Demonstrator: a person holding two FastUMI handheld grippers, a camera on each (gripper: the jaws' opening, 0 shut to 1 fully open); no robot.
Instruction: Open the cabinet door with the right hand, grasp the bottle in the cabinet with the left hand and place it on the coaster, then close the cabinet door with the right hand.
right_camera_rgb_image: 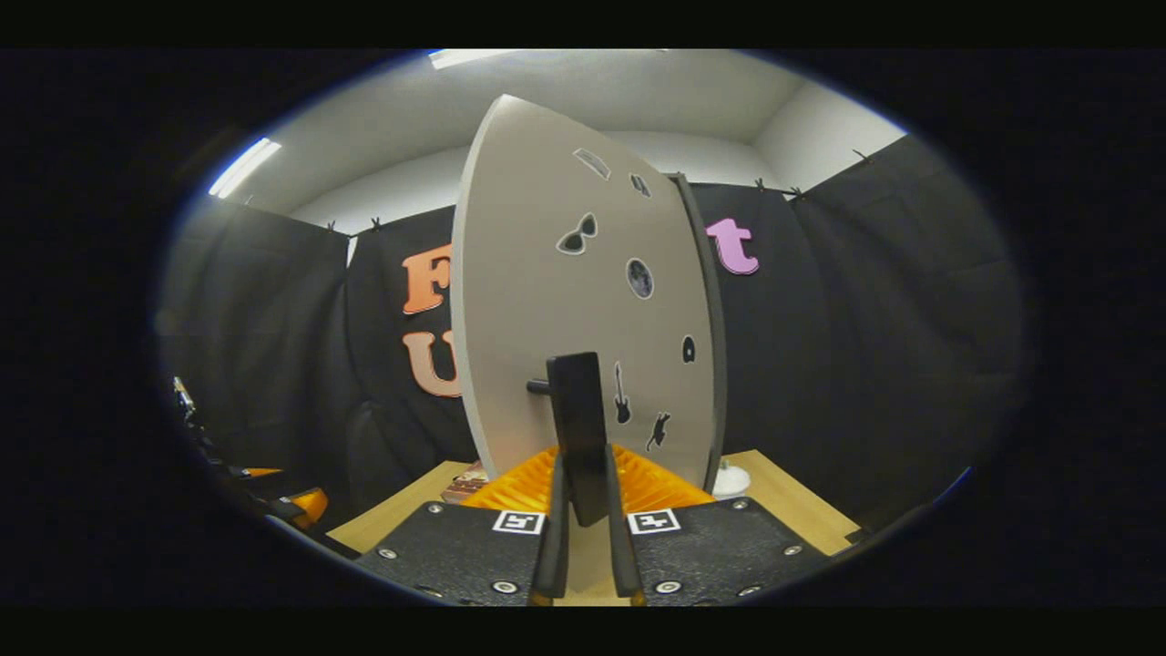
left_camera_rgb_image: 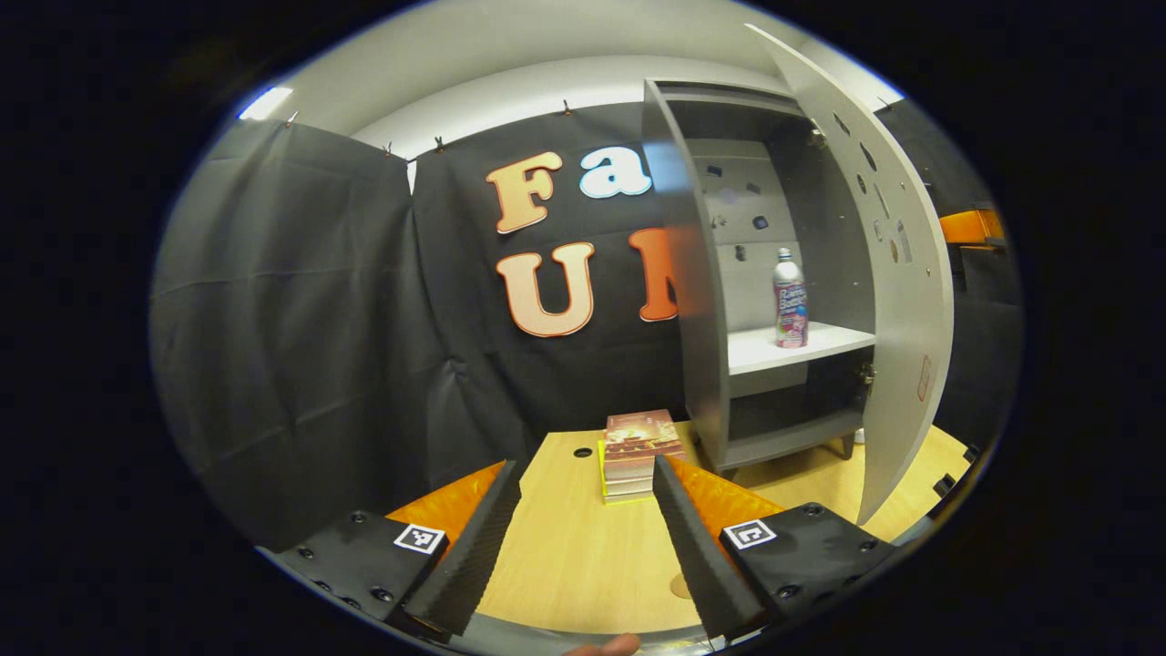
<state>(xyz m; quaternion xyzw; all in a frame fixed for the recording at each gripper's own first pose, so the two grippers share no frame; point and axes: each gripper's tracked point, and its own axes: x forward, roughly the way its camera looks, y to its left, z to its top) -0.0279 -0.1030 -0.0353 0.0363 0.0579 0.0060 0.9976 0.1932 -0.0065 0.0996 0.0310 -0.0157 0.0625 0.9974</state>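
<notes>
**Cabinet door held open, bottle on the shelf**

In the right gripper view, the right tool (right_camera_rgb_image: 588, 510) is seen clamped narrowly on the dark door handle (right_camera_rgb_image: 579, 428) of the cabinet door (right_camera_rgb_image: 547, 301), which is swung open. In the left gripper view, the left tool (left_camera_rgb_image: 583, 528) is seen spread wide and holding nothing, above the wooden table (left_camera_rgb_image: 565, 556). The bottle (left_camera_rgb_image: 790, 299) is seen upright on the white shelf (left_camera_rgb_image: 765, 351) inside the grey cabinet (left_camera_rgb_image: 692, 364). A stack of books (left_camera_rgb_image: 638, 451) lies on the table near the cabinet's foot.
</notes>
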